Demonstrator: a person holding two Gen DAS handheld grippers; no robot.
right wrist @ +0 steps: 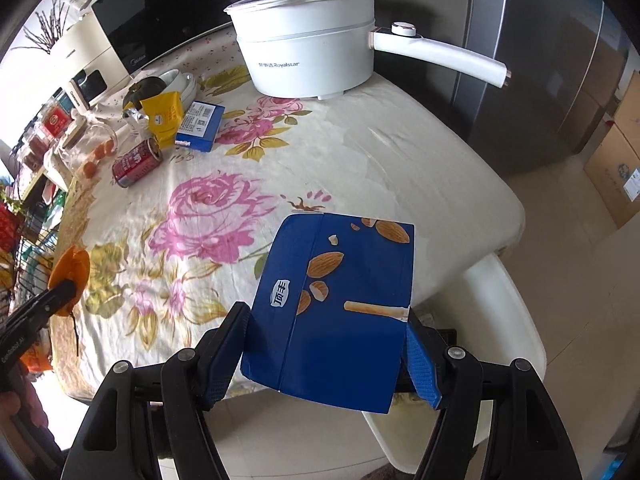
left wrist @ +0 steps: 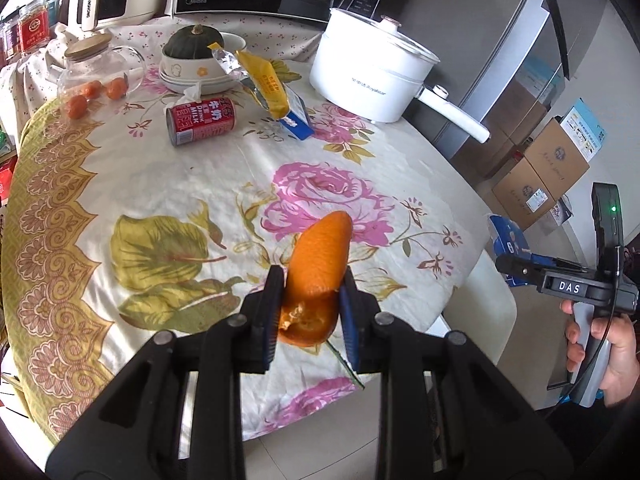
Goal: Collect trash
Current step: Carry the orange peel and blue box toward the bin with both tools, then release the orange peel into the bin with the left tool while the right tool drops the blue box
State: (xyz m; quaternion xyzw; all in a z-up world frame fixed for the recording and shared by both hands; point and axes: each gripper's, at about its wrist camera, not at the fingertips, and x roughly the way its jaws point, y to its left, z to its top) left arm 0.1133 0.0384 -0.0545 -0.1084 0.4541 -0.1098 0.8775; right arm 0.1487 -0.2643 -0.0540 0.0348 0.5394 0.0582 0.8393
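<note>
My left gripper [left wrist: 310, 300] is shut on an orange peel [left wrist: 316, 268] and holds it above the table's near edge; the peel also shows in the right wrist view [right wrist: 72, 268]. My right gripper [right wrist: 326, 344] is shut on a blue snack box [right wrist: 336, 308] printed with almonds, held over the table's front edge; the box also shows at the right of the left wrist view [left wrist: 506, 240]. On the far side of the table lie a red milk can [left wrist: 202, 122], a yellow snack bag [left wrist: 264, 80] and a small blue carton [left wrist: 298, 122].
The table wears a floral cloth [left wrist: 168, 184]. A white electric pot [left wrist: 368, 68] stands at the back right, stacked bowls with a green squash [left wrist: 192, 42] and a glass jar [left wrist: 94, 66] at the back left. A white chair [right wrist: 508, 304] stands by the table's edge. Cardboard boxes [left wrist: 540, 172] sit on the floor.
</note>
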